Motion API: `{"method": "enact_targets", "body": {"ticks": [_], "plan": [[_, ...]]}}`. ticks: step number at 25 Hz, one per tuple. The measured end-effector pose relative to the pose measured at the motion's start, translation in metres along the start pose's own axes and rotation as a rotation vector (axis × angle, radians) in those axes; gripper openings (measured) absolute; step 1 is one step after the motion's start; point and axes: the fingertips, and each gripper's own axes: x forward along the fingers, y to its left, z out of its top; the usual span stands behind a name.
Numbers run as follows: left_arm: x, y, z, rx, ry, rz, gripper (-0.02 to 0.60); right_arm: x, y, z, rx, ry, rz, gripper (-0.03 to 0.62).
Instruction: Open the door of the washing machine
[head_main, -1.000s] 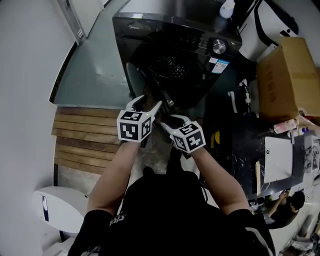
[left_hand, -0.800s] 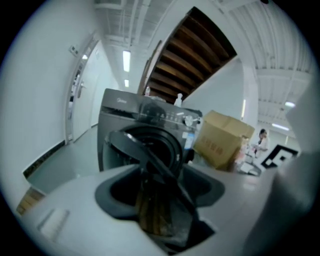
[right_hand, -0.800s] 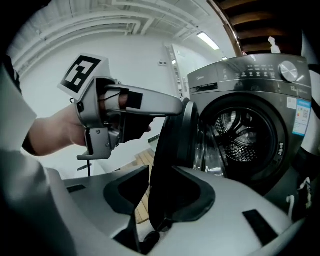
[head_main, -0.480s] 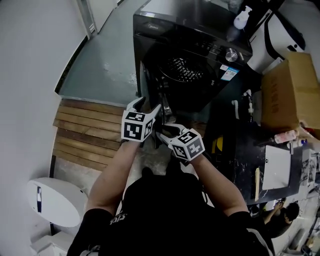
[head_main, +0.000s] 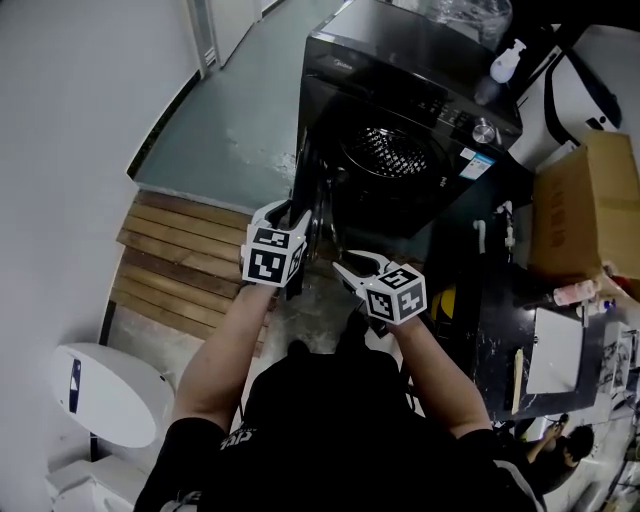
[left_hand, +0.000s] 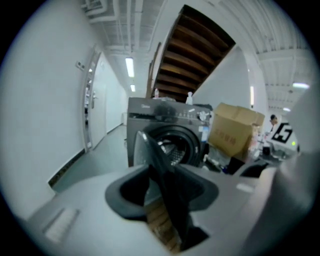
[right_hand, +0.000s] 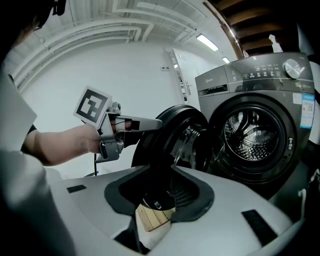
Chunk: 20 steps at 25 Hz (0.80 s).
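The dark front-loading washing machine (head_main: 420, 90) stands ahead with its steel drum (head_main: 385, 150) exposed. Its round door (head_main: 312, 205) is swung out to the left, edge-on in the left gripper view (left_hand: 167, 185). My left gripper (head_main: 290, 215) straddles the door's outer rim. Its jaws are closing with the rim between them, and in the right gripper view one finger (right_hand: 142, 122) lies along the rim. My right gripper (head_main: 350, 268) hangs just right of the door. Its jaws are closing with nothing held, the door's lower rim (right_hand: 165, 140) just ahead.
A cardboard box (head_main: 590, 200) stands right of the machine, and a white bottle (head_main: 505, 60) on top of it. Wooden slats (head_main: 170, 260) cover the floor at left, with a white rounded appliance (head_main: 100, 395) nearer. A cluttered dark counter (head_main: 500, 330) runs along the right.
The door has swung further out from the machine, with my left gripper moving along on its rim and narrowing. My right gripper has drawn back from the door toward the right.
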Motion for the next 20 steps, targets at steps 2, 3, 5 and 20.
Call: {"method": "enact_targets", "body": {"ticks": [2,3,5,20], "plan": [[-0.005,0.011,-0.003,-0.009,0.006,0.02,0.168,-0.002,-0.001,0.004,0.006,-0.011,-0.008,0.118],[-0.008,0.017,-0.005,-0.017,0.01,0.033,0.166,-0.003,-0.002,0.006,0.008,-0.017,-0.012,0.118],[-0.013,0.028,-0.006,-0.028,0.016,0.058,0.161,-0.006,-0.005,0.011,0.011,-0.028,-0.022,0.118],[-0.037,0.102,-0.013,-0.067,0.014,0.206,0.164,-0.052,-0.047,0.053,-0.005,-0.117,-0.131,0.107]]}}
